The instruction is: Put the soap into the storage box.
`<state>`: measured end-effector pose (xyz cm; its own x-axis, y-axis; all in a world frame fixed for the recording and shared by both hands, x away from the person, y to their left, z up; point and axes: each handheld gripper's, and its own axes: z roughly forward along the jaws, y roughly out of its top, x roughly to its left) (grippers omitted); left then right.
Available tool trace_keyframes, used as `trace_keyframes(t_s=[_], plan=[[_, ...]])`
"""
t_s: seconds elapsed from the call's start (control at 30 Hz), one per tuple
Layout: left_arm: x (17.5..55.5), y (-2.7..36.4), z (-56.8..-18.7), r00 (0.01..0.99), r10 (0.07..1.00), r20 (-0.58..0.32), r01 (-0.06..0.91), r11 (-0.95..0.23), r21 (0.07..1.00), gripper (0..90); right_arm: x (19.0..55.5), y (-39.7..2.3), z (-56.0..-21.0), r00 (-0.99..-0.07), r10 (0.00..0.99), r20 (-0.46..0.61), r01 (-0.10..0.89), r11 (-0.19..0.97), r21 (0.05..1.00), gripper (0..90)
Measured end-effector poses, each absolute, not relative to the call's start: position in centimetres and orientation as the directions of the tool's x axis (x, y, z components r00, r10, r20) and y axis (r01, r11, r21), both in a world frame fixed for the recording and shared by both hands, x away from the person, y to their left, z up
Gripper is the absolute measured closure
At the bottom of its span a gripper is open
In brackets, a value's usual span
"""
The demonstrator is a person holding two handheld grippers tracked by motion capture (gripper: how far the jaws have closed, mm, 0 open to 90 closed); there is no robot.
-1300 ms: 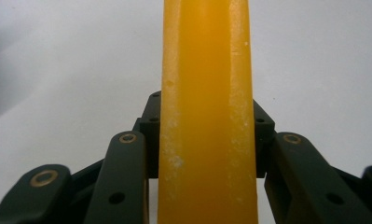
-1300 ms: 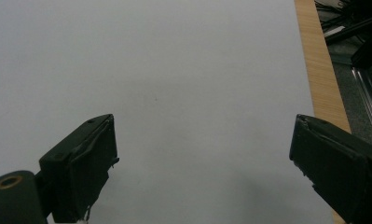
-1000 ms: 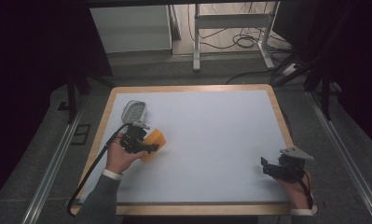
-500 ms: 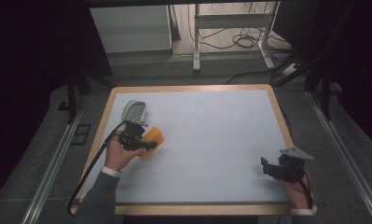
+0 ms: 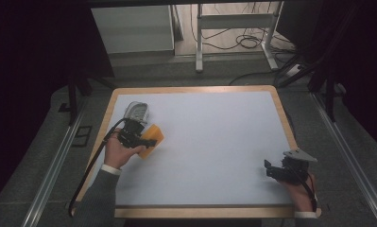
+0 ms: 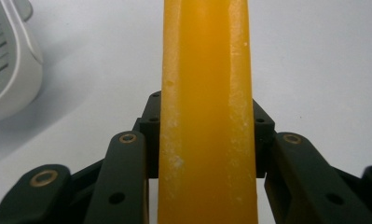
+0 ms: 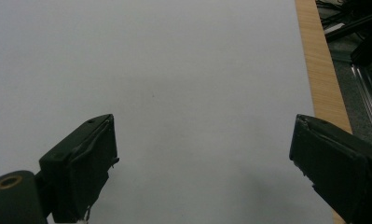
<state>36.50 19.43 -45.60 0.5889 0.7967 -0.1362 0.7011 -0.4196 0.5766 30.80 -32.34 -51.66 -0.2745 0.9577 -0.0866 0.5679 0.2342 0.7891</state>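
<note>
High view: the left gripper [image 5: 140, 139] is seen at the left side of the white desk [image 5: 214, 142], its fingers clamped on an orange block [image 5: 151, 140], which is held just above the desk top. A white, grey-vented device [image 5: 137, 112] lies just beyond it, toward the far left corner. In the left gripper view the block [image 6: 207, 112] is pinched between both fingers. The right gripper [image 5: 271, 171] is kept near the right near corner, its fingers spread wide with nothing between them.
</note>
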Motion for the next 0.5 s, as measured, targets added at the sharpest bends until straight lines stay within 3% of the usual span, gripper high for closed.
trace_keyframes(t_s=[0.5], plan=[[36.63, 19.82, -44.79, 0.585, 0.803, -0.114, 0.685, -0.413, 0.600, 60.8, 30.81, -32.44, -51.70, -0.273, 0.958, -0.089, 0.568, 0.235, 0.789, 7.4]])
